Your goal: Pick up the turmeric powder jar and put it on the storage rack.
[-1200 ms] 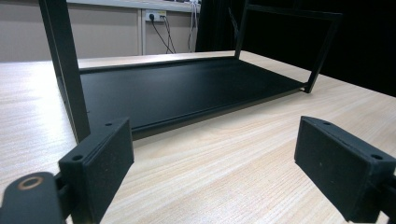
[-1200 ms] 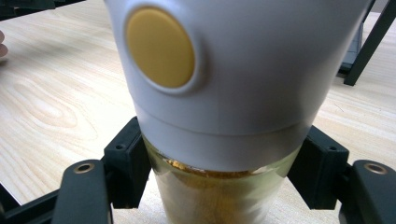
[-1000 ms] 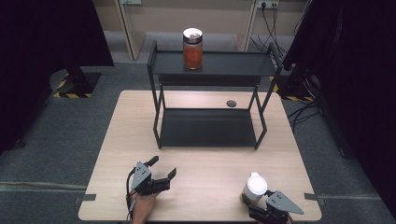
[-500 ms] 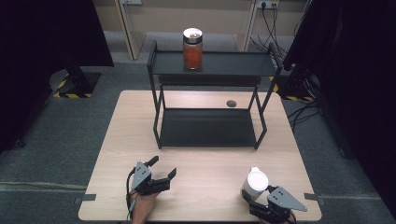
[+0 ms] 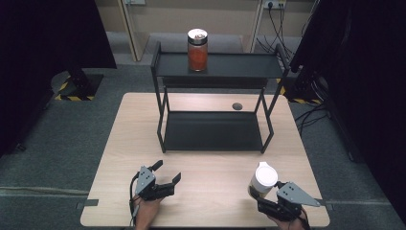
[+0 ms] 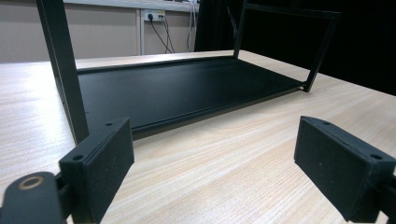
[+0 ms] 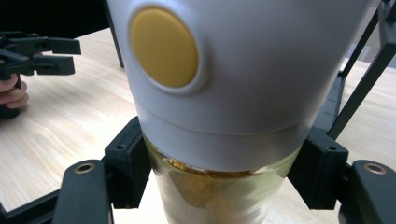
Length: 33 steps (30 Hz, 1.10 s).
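The right tongs (image 5: 258,191) are pinching a clear jar (image 5: 262,181) with a white lid, gripping it on the glass just under that lid; in the right gripper view the two black pads are pressing against opposite sides of the jar (image 7: 219,196), whose lid is carrying a round yellow button and whose glass is showing a yellowish filling. The jar is sitting upright in the grip near the right front corner of the worktop (image 5: 210,167), in front of the black two-level shelf (image 5: 215,132). The left tongs (image 5: 165,173) are resting spread near the left front of the worktop, with nothing between the pads, pointing toward the lower tray of the shelf (image 6: 187,93). On the shelf's top level a second jar (image 5: 197,50) with reddish contents is standing upright, well apart from both hands.
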Tool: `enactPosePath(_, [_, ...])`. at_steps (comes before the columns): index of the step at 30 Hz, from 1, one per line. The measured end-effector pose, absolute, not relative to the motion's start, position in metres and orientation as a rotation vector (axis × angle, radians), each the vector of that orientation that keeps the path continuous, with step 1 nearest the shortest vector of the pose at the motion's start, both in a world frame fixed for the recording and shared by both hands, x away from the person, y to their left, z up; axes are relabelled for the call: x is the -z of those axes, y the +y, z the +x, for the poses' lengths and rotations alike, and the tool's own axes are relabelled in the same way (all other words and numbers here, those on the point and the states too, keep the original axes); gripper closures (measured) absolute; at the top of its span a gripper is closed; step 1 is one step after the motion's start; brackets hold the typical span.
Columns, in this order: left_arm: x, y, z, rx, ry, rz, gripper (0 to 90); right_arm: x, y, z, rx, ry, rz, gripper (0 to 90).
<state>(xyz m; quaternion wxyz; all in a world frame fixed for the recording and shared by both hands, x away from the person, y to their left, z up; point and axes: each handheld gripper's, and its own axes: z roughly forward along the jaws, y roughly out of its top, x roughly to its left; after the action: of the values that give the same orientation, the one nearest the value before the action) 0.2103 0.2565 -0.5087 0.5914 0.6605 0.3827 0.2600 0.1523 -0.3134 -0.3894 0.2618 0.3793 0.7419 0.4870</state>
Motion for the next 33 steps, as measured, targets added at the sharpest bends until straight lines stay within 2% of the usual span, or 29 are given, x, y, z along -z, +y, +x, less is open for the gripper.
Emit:
enactPosePath(14, [0.509,0.257,0.211,-0.597,0.890,1.535,11.4,0.355,-0.316,0.173,-1.336,2.005,1.010,31.3])
enactPosePath(33, [0.509,0.258,0.211,-0.591,0.891,1.530,11.4,0.286,-0.315,0.213,-1.382,1.979,0.998,31.4])
